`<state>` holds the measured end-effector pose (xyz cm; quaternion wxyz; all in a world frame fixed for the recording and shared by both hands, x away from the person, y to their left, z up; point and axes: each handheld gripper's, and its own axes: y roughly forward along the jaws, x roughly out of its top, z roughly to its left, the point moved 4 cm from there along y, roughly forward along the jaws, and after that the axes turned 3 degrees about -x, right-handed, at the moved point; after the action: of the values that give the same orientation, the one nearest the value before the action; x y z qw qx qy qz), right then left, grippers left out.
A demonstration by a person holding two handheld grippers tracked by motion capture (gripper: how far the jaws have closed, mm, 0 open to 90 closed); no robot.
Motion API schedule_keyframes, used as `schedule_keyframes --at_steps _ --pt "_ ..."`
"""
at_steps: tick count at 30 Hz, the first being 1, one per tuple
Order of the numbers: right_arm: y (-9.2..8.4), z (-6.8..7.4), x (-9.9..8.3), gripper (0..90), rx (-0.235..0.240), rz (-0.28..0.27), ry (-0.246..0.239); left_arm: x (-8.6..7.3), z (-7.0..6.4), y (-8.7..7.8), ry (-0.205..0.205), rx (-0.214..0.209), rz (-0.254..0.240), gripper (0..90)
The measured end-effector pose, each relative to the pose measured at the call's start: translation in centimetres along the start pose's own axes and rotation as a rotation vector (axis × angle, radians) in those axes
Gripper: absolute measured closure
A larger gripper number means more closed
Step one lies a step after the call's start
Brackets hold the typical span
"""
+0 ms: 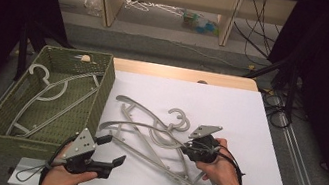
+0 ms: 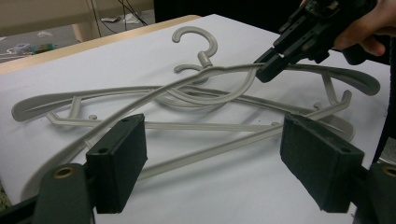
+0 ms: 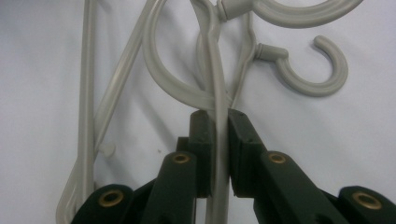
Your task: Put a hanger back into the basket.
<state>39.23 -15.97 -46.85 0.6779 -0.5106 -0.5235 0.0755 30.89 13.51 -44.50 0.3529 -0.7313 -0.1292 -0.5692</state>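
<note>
In the high view, a pile of grey hangers (image 1: pixel 155 136) lay tangled on the white sheet (image 1: pixel 249 122), beside a green basket (image 1: pixel 102 87) holding 1 more hanger (image 1: pixel 49 88). In the left gripper view, the left gripper (image 2: pixel 212 154) hung with jaws spread wide, holding nothing. In the right gripper view, the right gripper (image 3: pixel 219 119) pinched a hanger's arm (image 3: pixel 217 93)

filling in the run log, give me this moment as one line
right hand-held gripper: shut on hanger | left hand-held gripper: open, holding nothing | hanger pile: tangled on white sheet | basket: one hanger inside
</note>
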Motion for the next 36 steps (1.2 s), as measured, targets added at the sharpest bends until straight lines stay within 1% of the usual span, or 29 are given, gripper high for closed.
schedule_keyframes --at_steps 1,2,3,4,5,6,7,8,11,12,13,14,15,16,17,19,20,22,23,24,25,27,29,30,31,33,34,35,36 --pt "-0.2 0.0 -0.1 81.9 -0.004 -0.019 -0.015 0.1 0.0 0.0 0.004 0.002 0.003 24.6" --pt "-0.7 0.1 -0.1 82.0 -0.002 -0.023 -0.041 0.3 0.0 0.3 0.001 0.004 0.008 25.7" --pt "-0.8 0.2 -0.1 82.0 -0.005 -0.033 -0.047 0.4 0.0 0.4 0.005 0.009 0.015 25.6" --pt "-1.1 0.3 -0.1 82.1 0.005 -0.036 -0.05 0.6 0.0 0.6 0.005 0.012 0.009 25.6" --pt "-1.4 0.4 -0.1 82.1 0.007 -0.04 -0.055 0.9 0.0 0.7 0.014 0.014 0.015 25.3" --pt "-1.8 0.5 -0.1 82.1 0.02 -0.028 -0.066 0.9 0.0 0.7 0.014 0.014 0.015 25.3" --pt "-2.0 0.6 0.0 82.2 0.027 -0.036 -0.077 1.3 0.1 1.1 0.016 0.012 0.021 25.3" --pt "-2.0 0.7 0.0 82.2 0.02 -0.057 -0.088 1.5 0.2 1.4 0.025 0.011 0.03 24.9" --pt "-2.4 1.0 0.1 82.2 0.037 -0.056 -0.113 1.9 0.5 2.5 0.028 0.013 0.054 23.5" --pt "-2.5 1.2 0.1 82.3 0.034 -0.068 -0.113 2.0 0.6 3.0 0.031 0.016 0.063 23.5" --pt "-2.6 1.3 0.2 82.2 0.03 -0.073 -0.138 2.2 0.6 3.4 0.029 0.012 0.072 23.4" --pt "-2.7 1.4 0.2 82.3 0.033 -0.071 -0.141 2.3 0.7 3.9 0.034 0.004 0.08 23.5" --pt "-2.7 1.4 0.2 82.3 0.033 -0.071 -0.141 2.3 0.7 3.9 0.034 0.004 0.08 23.5" --pt "-2.9 1.4 0.2 82.3 0.036 -0.062 -0.16 2.5 0.8 4.4 0.047 -0.009 0.089 23.5" --pt "-3.2 1.6 0.3 82.3 0.025 -0.073 -0.171 2.6 0.8 4.8 0.048 -0.011 0.101 24.4" --pt "-3.4 1.7 0.4 82.3 0.025 -0.073 -0.169 2.8 0.9 5.7 0.067 -0.02 0.121 24.5" --pt "-3.6 1.9 0.5 82.3 0.031 -0.081 -0.198 3.0 0.9 6.6 0.066 -0.038 0.135 24.9" --pt "-3.7 2.0 0.6 82.2 0.029 -0.08 -0.201 3.1 0.8 7.0 0.072 -0.043 0.141 25.1" --pt "-3.8 2.1 0.6 82.2 0.027 -0.081 -0.215 3.2 0.8 7.3 0.086 -0.049 0.146 25.9" --pt "-4.0 2.3 0.8 82.2 0.032 -0.09 -0.235 3.2 0.7 7.6 0.092 -0.057 0.156 29.1" --pt "-4.0 2.3 0.8 82.2 0.032 -0.09 -0.235 3.3 0.6 8.0 0.107 -0.066 0.156 29.1" --pt "-4.3 2.5 0.9 82.2 0.038 -0.094 -0.249 3.2 0.5 8.6 0.127 -0.074 0.183 31.5" --pt "-4.3 2.6 0.9 82.2 0.041 -0.093 -0.252 3.2 0.5 8.8 0.132 -0.082 0.195 33.1" --pt "-4.3 2.7 0.9 82.1 0.041 -0.097 -0.261 3.1 0.6 8.9 0.157 -0.082 0.201 35.5" --pt "-4.3 2.7 0.9 82.1 0.041 -0.097 -0.261 3.1 0.6 8.9 0.157 -0.082 0.201 38.0" --pt "-4.3 2.9 0.9 82.1 0.053 -0.095 -0.272 3.1 0.7 9.0 0.176 -0.096 0.209 40.1" --pt "-4.3 2.9 0.9 82.1 0.053 -0.095 -0.272 3.1 0.6 9.1 0.162 -0.101 0.2 40.1" --pt "-4.3 2.9 1.0 82.1 0.047 -0.096 -0.282 3.1 0.6 9.1 0.187 -0.115 0.212 42.7" --pt "-4.3 2.9 1.0 82.1 0.047 -0.098 -0.283 3.1 0.5 9.2 0.193 -0.128 0.219 42.8"
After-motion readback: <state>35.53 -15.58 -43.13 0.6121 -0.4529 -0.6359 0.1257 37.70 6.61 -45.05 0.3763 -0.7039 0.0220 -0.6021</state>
